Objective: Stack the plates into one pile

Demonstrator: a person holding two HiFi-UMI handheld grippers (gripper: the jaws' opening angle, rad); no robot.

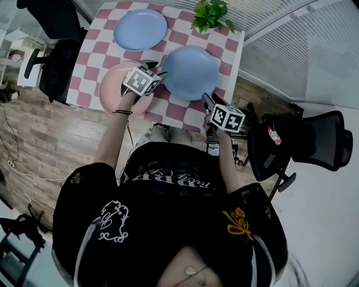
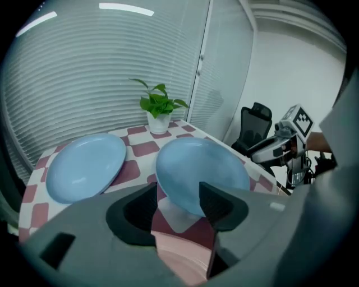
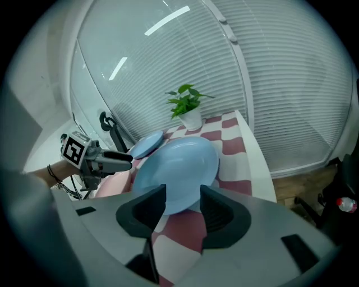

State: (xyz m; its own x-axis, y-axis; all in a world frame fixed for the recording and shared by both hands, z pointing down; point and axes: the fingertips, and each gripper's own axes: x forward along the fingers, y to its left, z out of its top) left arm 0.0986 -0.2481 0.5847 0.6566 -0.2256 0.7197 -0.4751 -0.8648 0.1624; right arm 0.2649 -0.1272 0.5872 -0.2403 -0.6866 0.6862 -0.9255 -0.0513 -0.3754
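lying spread over the red-and-white checked table (image 1: 178,38), the three plates are not yet one pile. the nearer blue plate (image 1: 189,72) sits between the two grippers, just ahead of each one's tips. the pink plate (image 1: 112,84) lies under the left gripper (image 2: 178,208) at the table's near edge, close against the nearer blue plate; whether the two overlap cannot be told. the farther blue plate (image 1: 140,29) lies beyond the left gripper and off to its left, apart from the others. a potted plant (image 1: 212,14) stands past the nearer blue plate at the far edge, by the slatted blinds (image 2: 101,73), well clear of both grippers. the way from each gripper to the nearer blue plate is open. off the table, a black office chair (image 1: 314,140) stands to the right of the right gripper (image 3: 182,206), and another dark chair (image 1: 56,61) to the left of the left one. the left gripper's jaws stand wide apart over the pink plate's rim; that rim, a patch of cloth and the blue plate's near edge show in the gap, and the pads press on nothing. the right gripper's jaws are likewise spread, pointing down toward the blue plate's near edge, gripping nothing. whether either tip touches a plate cannot be told.
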